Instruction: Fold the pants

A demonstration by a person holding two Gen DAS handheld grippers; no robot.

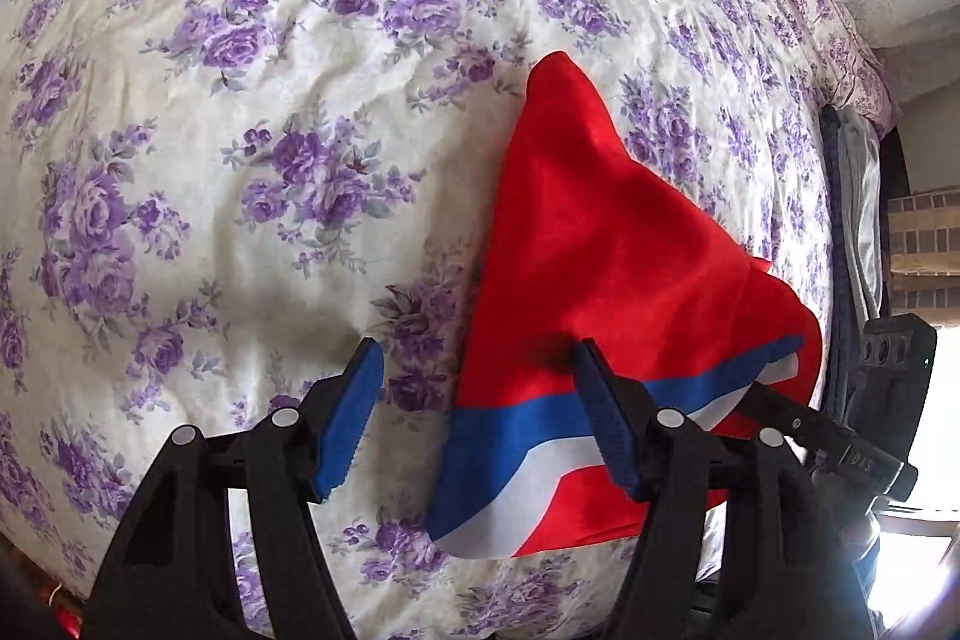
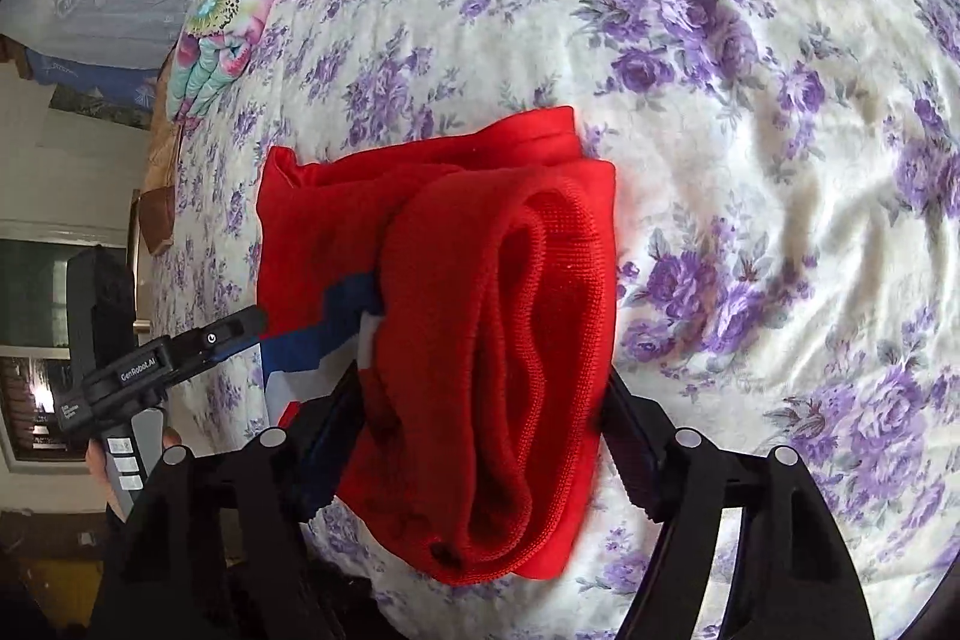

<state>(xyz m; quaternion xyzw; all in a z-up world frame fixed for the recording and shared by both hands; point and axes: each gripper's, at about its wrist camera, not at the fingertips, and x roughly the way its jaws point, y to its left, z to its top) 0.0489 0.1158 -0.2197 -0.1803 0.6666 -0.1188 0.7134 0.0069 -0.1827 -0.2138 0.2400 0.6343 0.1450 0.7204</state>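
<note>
Red pants (image 2: 480, 340) lie bunched in a thick, uneven fold on the flowered bed (image 2: 750, 160), centre frame. Folding partly done; bundle not yet squared. Left hand-held gripper (image 1: 474, 412) gapes, empty, beside the striped edge. Right hand-held gripper (image 2: 486, 430) straddles the bundle, wide; pad contact hidden.

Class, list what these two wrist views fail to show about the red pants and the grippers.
- Left wrist view: the red pants have their lower right part hidden behind a gripper finger.
- Right wrist view: the pants' stripes are mostly covered by a red fold.
- Right wrist view: the right gripper pads are hidden by cloth.
</note>
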